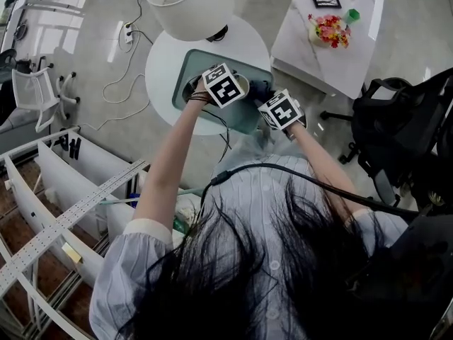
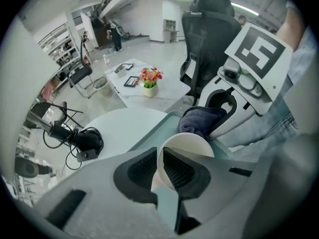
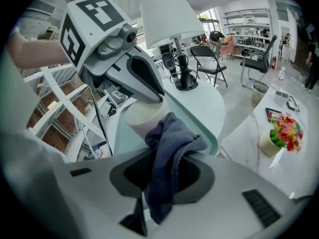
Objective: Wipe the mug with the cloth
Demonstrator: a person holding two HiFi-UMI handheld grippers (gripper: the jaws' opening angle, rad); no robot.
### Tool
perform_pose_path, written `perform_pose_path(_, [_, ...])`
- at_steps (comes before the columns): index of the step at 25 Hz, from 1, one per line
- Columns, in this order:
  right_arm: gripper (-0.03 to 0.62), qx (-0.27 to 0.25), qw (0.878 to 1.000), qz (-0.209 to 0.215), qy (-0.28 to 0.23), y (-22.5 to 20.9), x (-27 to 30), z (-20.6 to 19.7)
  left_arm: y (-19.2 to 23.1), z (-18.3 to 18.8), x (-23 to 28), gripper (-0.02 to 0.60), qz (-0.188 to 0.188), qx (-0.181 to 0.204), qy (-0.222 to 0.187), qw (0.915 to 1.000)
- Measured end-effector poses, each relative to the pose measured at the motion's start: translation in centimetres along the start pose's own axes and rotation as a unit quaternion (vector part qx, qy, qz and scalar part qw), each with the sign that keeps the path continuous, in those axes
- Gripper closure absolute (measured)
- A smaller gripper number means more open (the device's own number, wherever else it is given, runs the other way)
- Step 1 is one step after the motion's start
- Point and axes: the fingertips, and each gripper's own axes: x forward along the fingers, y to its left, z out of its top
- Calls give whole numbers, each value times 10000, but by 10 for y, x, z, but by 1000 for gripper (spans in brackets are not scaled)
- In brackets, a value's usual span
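Hanging from the right gripper (image 3: 162, 176), a dark blue cloth (image 3: 169, 148) is pinched between jaws closed on its middle, with a bunched fold raised ahead of them and a tail trailing below. The left gripper (image 2: 162, 171) is seen clamped on the wall of the white mug (image 2: 187, 144) at its rim, one jaw apparently inside and one outside.

In the right gripper view the mug is found just above the centre of the frame, directly ahead of the cloth, whose leading fold appears to be touching its side. The mug's long axis is judged roughly upright, with the mouth turned up toward the left gripper and the base pointed down at the teal tray (image 1: 185, 68) on the round white table (image 1: 159, 73).

In the head view both grippers are seen close together over that tray, above centre. The bare side wall is presented to the right gripper, so strokes around that wall are judged to be called for.
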Motion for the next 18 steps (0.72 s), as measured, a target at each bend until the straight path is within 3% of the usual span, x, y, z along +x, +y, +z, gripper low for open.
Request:
perform_pose_path(6, [500, -63, 10000, 27, 53, 1, 2, -2, 6, -8, -4, 535, 294, -1301, -181, 9909])
perform_pose_path(10, [500, -114, 9999, 48, 62, 4, 1, -3, 9, -15, -8, 535, 456, -2211, -323, 9736])
perform_pose_path(13, [500, -140, 9999, 48, 71, 5, 0, -3, 12, -24, -10, 535, 535, -3077, -404, 9491])
perform_pose_path(18, [500, -149, 9999, 62, 47, 7, 0, -3, 14, -35, -25, 535, 833, -4361, -610, 8939])
